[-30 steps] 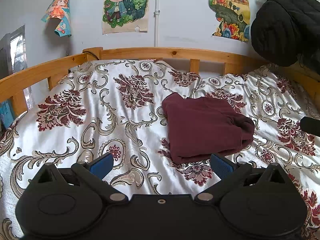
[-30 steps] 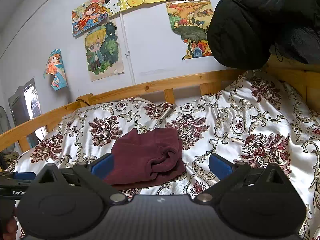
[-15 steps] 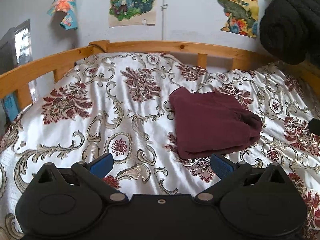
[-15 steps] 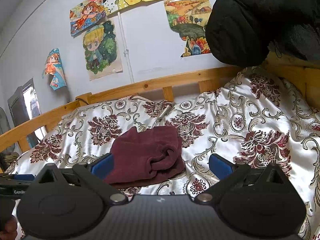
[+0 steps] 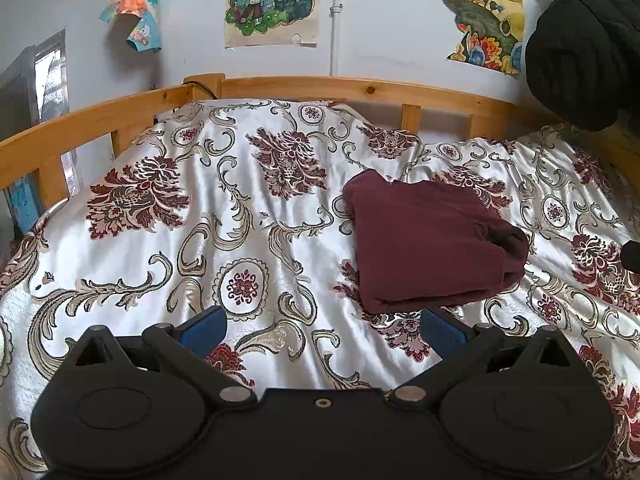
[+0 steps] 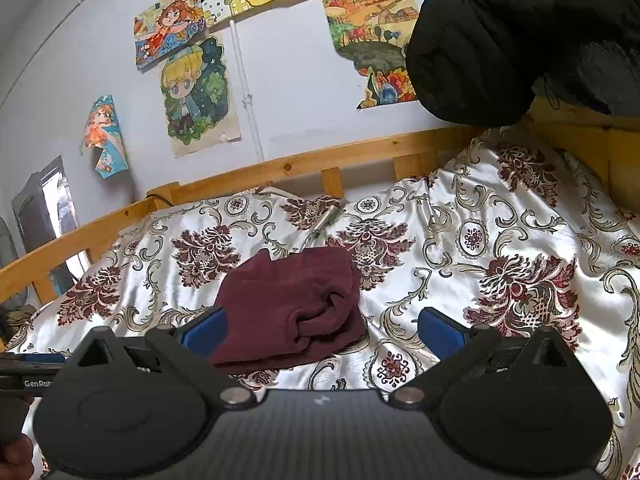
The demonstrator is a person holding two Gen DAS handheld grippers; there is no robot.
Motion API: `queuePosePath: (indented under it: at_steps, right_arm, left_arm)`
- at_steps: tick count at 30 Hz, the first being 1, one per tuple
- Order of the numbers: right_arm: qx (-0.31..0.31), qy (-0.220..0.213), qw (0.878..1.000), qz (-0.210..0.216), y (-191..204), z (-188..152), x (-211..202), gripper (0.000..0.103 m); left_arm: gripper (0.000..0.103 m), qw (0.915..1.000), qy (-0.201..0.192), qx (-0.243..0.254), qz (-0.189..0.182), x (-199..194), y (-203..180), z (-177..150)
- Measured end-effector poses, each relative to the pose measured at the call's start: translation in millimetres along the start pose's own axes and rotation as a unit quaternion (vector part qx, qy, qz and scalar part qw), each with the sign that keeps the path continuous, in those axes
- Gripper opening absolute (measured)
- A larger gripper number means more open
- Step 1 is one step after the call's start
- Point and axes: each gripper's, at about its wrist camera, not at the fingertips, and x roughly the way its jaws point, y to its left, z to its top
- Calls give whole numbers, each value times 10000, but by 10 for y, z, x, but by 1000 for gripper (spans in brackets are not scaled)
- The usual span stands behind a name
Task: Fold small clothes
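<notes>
A dark maroon garment [image 5: 428, 244] lies folded into a compact bundle on the patterned bedspread [image 5: 240, 208], right of centre in the left wrist view. My left gripper [image 5: 323, 330] hovers open above the bedspread, short of the garment, with nothing between its blue pads. In the right wrist view the same maroon garment [image 6: 288, 304] sits just beyond my right gripper [image 6: 322, 328], which is open and holds nothing. The left gripper's body [image 6: 32, 364] shows at the left edge of that view.
A wooden bed rail [image 5: 320, 88] runs around the far side and left of the bed. A black padded jacket [image 6: 520, 32] hangs at the upper right. Posters [image 5: 272, 0] cover the wall. A hand [image 6: 16, 456] shows at the bottom left.
The left gripper has drawn back and shifted left, so the garment sits further right and away. The right gripper has barely moved. Both stay open.
</notes>
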Motion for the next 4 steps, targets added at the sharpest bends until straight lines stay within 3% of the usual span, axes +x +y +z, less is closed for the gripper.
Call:
queuePosePath:
  at_steps: [4]
  right_arm:
    - [12,23,10000,-30,5,2,3,103]
  left_arm:
    - [102,10000,50,-4,3,3,-8,5]
